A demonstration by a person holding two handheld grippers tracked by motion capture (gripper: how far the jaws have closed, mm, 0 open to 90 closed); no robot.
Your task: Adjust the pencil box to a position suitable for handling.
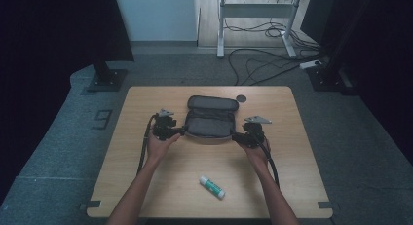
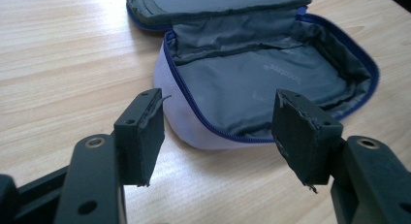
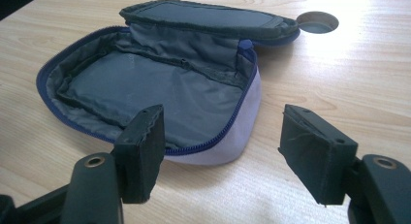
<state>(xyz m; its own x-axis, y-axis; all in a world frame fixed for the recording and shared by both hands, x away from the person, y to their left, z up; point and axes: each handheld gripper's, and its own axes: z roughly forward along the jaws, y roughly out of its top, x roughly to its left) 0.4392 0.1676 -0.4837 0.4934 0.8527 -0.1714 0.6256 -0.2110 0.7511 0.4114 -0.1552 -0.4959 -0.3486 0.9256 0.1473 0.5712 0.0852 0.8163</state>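
Note:
An open zip pouch (image 1: 210,121) lies mid-table, pale lilac outside with a blue zip and grey lining, its lid folded back. It looks empty inside (image 2: 261,78) (image 3: 145,95). My left gripper (image 1: 181,131) sits at the pouch's left end, open, its jaws straddling the near corner (image 2: 218,136) without touching. At the right end my right gripper (image 1: 235,136) is open too, with the pouch's corner just ahead of its jaws (image 3: 220,146). A white and green glue stick (image 1: 212,186) lies near the table's front edge, between the forearms.
The wooden table (image 1: 146,103) has a round cable hole (image 1: 241,98) behind the pouch's right end (image 3: 317,21). Beyond the table stand a black stand base (image 1: 107,79), a desk frame (image 1: 255,10) and floor cables (image 1: 268,64).

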